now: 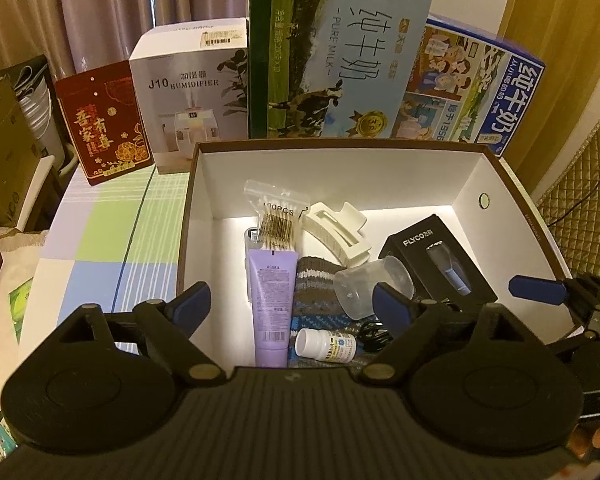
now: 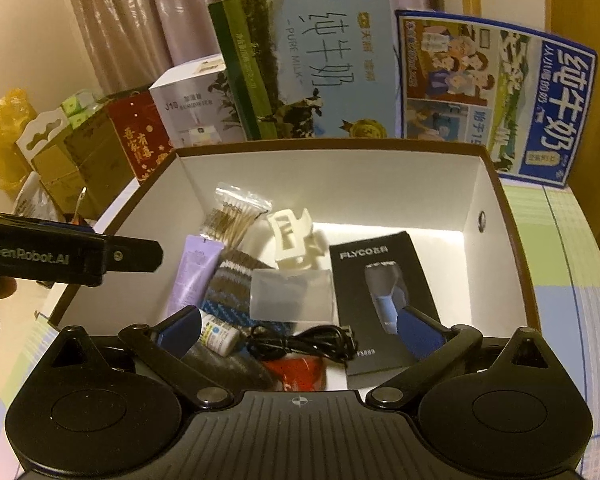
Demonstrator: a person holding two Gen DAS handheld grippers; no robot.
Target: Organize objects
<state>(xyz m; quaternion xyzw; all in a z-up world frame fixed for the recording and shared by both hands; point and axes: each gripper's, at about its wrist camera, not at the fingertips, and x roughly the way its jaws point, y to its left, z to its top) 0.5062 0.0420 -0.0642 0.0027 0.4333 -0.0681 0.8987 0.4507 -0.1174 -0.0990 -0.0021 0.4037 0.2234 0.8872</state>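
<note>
An open box with a brown rim [image 1: 340, 145] [image 2: 328, 146] and white inside holds a cotton swab bag [image 1: 276, 216], a white hair claw [image 1: 336, 232], a purple tube [image 1: 270, 304], a knitted cloth [image 2: 236, 284], a clear cup [image 1: 374, 288], a black FLYCO box [image 2: 380, 300], a small white bottle [image 1: 326, 346], a black cable [image 2: 304, 344] and something red [image 2: 296, 372]. My left gripper [image 1: 290, 306] hovers open over the tube and cloth, holding nothing. My right gripper [image 2: 300, 332] hangs open and empty above the cable at the box's near edge.
Behind the box stand a green milk carton [image 1: 332, 60], a blue milk carton [image 1: 480, 92], a humidifier box [image 1: 188, 96] and a red box [image 1: 104, 120]. A checked tablecloth [image 1: 100, 248] lies left of the box. A quilted chair [image 1: 580, 200] is to the right.
</note>
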